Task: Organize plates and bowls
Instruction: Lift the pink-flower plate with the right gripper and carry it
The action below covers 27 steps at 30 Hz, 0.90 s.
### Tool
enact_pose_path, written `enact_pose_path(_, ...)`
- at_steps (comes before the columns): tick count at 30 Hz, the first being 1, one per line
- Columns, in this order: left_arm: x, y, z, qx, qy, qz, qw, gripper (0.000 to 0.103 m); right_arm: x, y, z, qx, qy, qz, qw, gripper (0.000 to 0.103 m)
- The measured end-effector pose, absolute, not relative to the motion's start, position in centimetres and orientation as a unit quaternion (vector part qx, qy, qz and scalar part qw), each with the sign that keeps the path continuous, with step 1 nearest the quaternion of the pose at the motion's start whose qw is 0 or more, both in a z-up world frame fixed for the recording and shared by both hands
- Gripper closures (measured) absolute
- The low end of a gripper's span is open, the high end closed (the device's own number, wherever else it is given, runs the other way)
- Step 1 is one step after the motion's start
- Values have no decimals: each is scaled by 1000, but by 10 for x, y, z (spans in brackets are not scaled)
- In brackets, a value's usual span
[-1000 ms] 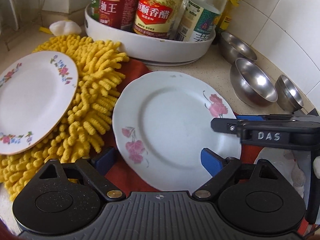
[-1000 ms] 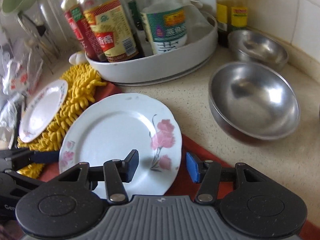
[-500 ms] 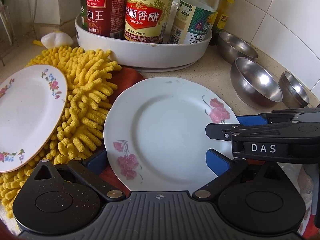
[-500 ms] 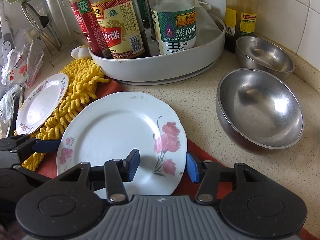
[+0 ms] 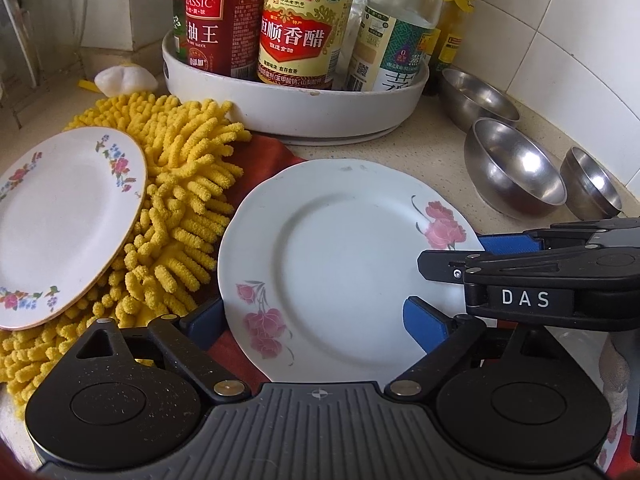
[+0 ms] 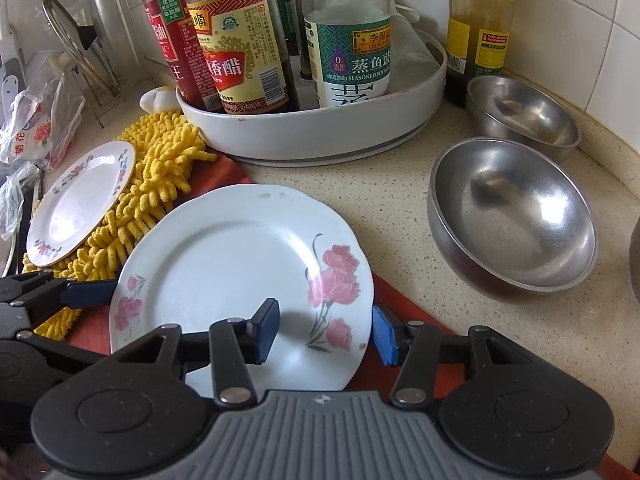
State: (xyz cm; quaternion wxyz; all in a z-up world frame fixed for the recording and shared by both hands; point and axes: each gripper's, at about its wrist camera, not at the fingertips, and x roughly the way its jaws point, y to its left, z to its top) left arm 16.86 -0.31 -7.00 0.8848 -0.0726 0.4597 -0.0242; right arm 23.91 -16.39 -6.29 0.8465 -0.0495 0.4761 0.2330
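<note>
The pink-flowered plate (image 5: 344, 264) is laid on a red cloth (image 5: 268, 156). It is straddled by the wide left gripper (image 5: 312, 322), whose jaws have just narrowed slightly, and by the narrower right gripper (image 6: 325, 330), marked "DAS". "SEASONED SOY" is read on a bottle (image 6: 352, 56).

Both wrist views close in, angled steeply down over worktop (image 5: 436, 152). Left from plate's near-left, right from near-right. Shared: rose plate (image 5: 340, 264) (image 6: 232, 272), bottle tray (image 5: 320, 116) (image 6: 320, 128), steel bowls (image 5: 516, 168) (image 6: 508, 220).

Yellow duster (image 5: 180, 200), bottle tray (image 5: 320, 108)
</note>
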Motion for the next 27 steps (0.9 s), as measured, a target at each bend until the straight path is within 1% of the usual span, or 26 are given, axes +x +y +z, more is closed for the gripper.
enact_pose_path(13,157,0,-58,-86,450,-32,888,8,226,-168,-49,-44,459,228,858,55)
enact_pose_path(20,150,0,-68,-86,463,-41,881,9,223,-169,-63,-50,477,229,847,55)
enact_pose_path(21,151,0,-71,-87,467,-41,879,7,224,-169,-63,-50,476,230,848,55)
enact_pose_path(27,164,1,-76,-57,447,-43,891,5,234,-172,-66,-25,476,239,846,53)
